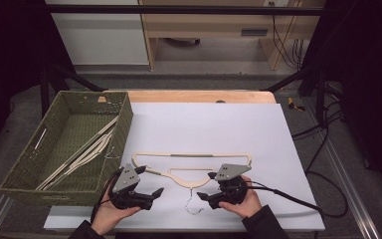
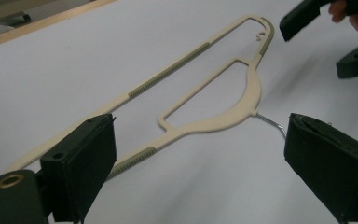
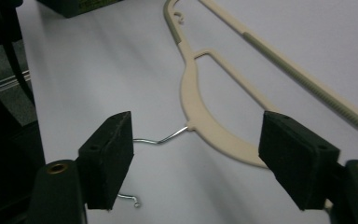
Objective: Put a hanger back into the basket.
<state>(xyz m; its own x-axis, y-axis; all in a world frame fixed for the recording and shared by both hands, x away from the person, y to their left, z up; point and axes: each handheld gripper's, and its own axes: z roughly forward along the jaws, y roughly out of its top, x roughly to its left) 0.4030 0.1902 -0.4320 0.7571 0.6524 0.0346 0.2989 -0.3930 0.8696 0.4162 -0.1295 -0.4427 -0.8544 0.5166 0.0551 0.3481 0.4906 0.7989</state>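
Both grippers, left (image 1: 153, 195) and right (image 1: 205, 188), hold black jaws open, gripping nothing. Between them lies a cream plastic hanger (image 1: 194, 168), flat, with ribbed strips and a thin wire hook (image 1: 193, 201).

lab: black rig frame (image 1: 179, 9), trailing cables (image 1: 323, 134)

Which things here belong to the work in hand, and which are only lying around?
Part of the work:
- cream hanger with its wire hook, flat on the white sheet
- left tongs, open
- right tongs, open
- green basket, hangers inside

Just lying about:
- cables at the right
- wooden furniture behind
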